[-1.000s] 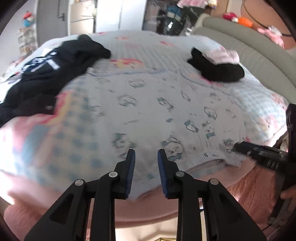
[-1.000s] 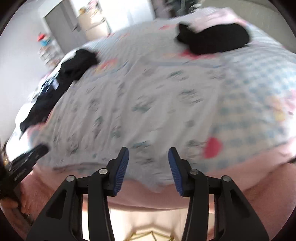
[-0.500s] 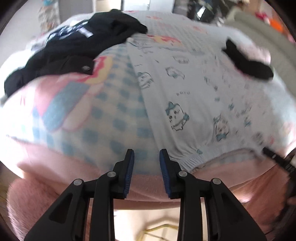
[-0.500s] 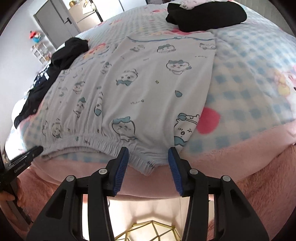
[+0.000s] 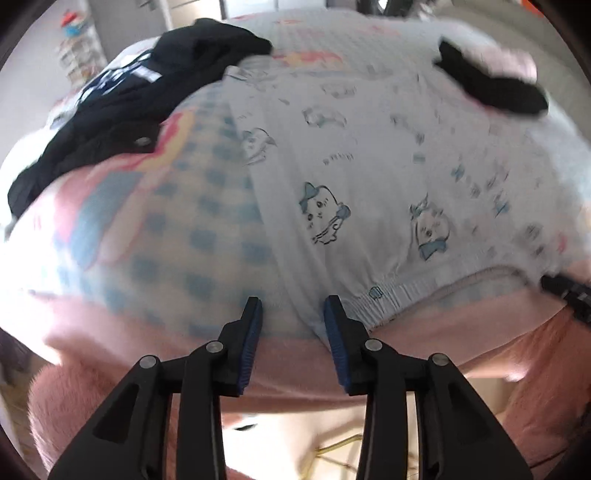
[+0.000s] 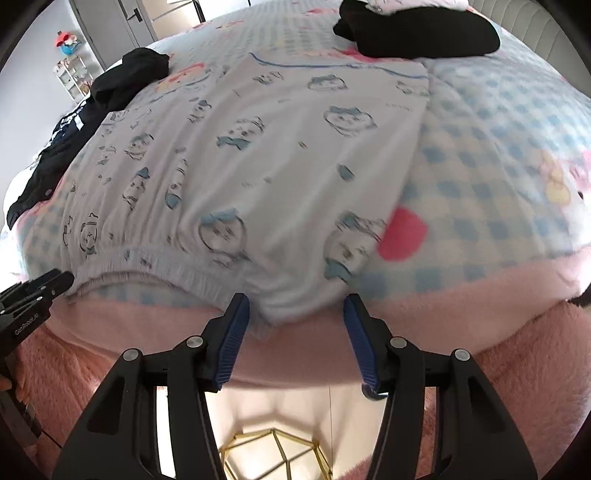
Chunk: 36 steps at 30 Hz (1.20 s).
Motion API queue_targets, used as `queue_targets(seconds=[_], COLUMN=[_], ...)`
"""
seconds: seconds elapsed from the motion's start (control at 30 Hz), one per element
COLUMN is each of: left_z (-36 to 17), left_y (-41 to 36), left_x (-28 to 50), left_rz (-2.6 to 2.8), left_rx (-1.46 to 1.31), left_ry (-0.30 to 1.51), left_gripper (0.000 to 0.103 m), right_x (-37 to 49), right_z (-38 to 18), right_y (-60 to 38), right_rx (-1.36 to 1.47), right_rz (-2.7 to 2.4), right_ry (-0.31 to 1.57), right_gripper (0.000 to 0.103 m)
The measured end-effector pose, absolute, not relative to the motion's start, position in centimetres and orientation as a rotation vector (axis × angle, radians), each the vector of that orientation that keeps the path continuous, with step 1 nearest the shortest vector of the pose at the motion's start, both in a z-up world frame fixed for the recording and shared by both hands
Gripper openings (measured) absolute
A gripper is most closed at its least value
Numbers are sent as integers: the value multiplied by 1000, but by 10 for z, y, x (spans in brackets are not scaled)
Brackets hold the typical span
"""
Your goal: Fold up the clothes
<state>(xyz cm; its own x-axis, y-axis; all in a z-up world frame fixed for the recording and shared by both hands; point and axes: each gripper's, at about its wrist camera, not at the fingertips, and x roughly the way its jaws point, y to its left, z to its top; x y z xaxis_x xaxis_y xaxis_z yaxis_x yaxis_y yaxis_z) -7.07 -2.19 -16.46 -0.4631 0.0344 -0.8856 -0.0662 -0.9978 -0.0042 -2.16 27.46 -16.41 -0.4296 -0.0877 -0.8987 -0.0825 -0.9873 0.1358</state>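
**Waistband corners between parted jaws**

Jaws stand apart on both tools. The left gripper brackets one corner of the elastic waistband, the right gripper the other; neither has fabric clamped. The printed pyjama bottoms lie spread flat on the checked blanket, waistband at the near edge of the bed, legs running away.

Judging from this, the risk is a shallow bite: the waistband is thick and gathered, so pads closing on the edge alone could slip, or catch the fluffy pink blanket border beneath and drag it along. Uneven lifts would skew any fold.

The right wrist view shows the far hem clearly, near a folded black garment. The left view alone shows the whole black jacket, touching the trouser's far corner.
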Motion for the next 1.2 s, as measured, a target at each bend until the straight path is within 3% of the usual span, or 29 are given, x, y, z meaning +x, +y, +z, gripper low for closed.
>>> queue_targets(seconds=[0.2,0.33,0.47,0.6,0.83,1.1,1.2], left_z=[-120,-149,-173,-167,-135,-160,-162], left_y=[10,34,30,11,14,44,33], left_x=[-87,-113,-108,-90,-121,-165,-150], left_rz=[2596,2510,2483,2445,2491,2513,2511], left_rx=[-1267,-1382,-1484,-1447,-1304,-1381,-1305], left_ry=[30,60,131,103,50,211,304], left_gripper=[40,41,46,51,52,52,52], right_x=[-42,-56,-71,-54,-64,-108,-101], right_z=[-139,-123,-157,-167,-137,-160,-170], right_y=[261,252,237,253,249,214,235], right_rx=[1533,1439,1567,1559,1529,1600,1599], right_rz=[-2646,-2644,-2598,-2590,-2617,-2616,-2571], right_ry=[-218,-198,-24,-24,-30,149,43], right_gripper=[55,55,55,55,55,55,56])
